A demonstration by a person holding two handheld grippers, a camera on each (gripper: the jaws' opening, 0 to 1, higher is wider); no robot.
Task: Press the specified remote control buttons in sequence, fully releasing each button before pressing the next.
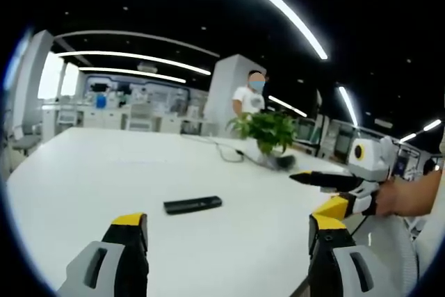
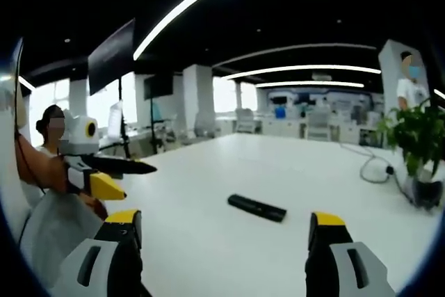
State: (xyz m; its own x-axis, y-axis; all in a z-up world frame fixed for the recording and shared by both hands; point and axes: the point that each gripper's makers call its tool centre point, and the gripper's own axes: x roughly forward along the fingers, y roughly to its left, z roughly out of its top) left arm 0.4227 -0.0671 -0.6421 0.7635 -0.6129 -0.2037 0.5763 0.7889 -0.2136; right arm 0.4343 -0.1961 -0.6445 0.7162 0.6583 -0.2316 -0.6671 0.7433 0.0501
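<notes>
A: Where's the remote?

B: Flat on the white bench point(image 1: 83, 172), free of both tongs. In the left gripper view the remote point(image 1: 192, 204) lies just above centre-bottom, a dark bar running roughly 9 to 3 o'clock. In the right gripper view the remote point(image 2: 257, 207) sits near centre, slanted from 10 toward 4 o'clock.

A: And the left tongs?

B: The left tongs point(image 1: 226, 227) rise from the bottom of their own view, yellow-tipped jaws spread wide with nothing between them, hanging above the bench short of the remote. In the right gripper view the left tongs point(image 2: 128, 170) come in at 9 o'clock, held level in a hand point(image 2: 87, 203), dark tips pointing toward 3 o'clock.

A: The right tongs?

B: Same pose: the right tongs point(image 2: 226, 227) stand wide apart and empty in their own view. In the left gripper view the right tongs point(image 1: 309, 179) enter at 3 o'clock, gripped by a hand point(image 1: 393, 197), tips pointing toward 9 o'clock, well apart from the remote.

A: Anything else on the bench?

B: A potted plant point(image 1: 268, 132) at its far edge, with a cable point(image 1: 229, 151) looping beside it.
</notes>
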